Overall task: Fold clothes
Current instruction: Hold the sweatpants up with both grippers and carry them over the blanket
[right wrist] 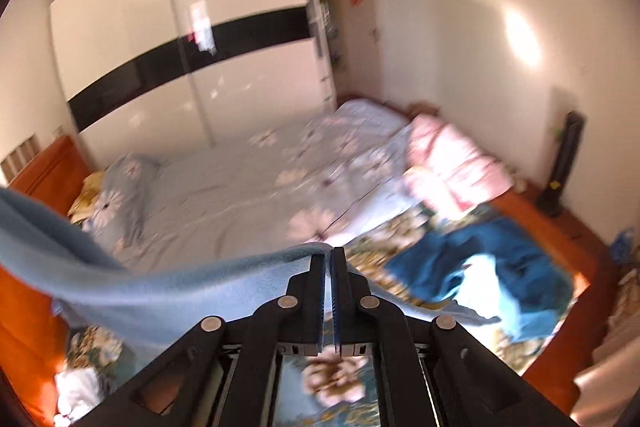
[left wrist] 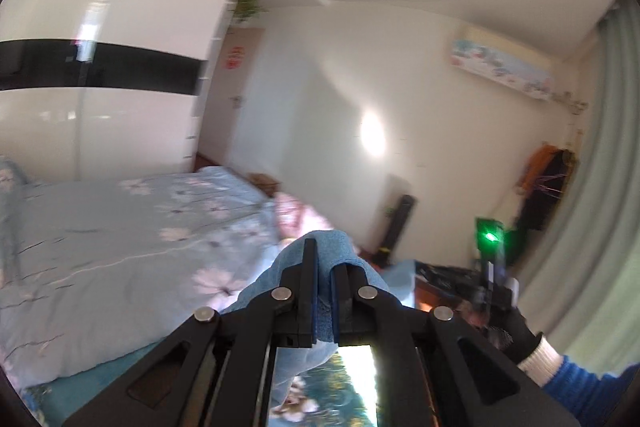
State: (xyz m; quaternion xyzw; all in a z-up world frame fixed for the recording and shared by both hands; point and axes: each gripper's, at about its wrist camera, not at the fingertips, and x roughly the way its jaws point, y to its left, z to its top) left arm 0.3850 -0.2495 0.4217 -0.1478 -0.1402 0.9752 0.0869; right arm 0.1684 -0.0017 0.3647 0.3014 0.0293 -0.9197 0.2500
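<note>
While both tongs pinch the same light blue garment, the left gripper clamps a bunched fold of it and the right gripper grips an edge, so the cloth hangs stretched above the floral bed. A dark blue garment lies on the bed near a pink quilt. Red signs on the door are too blurred to read.
</note>
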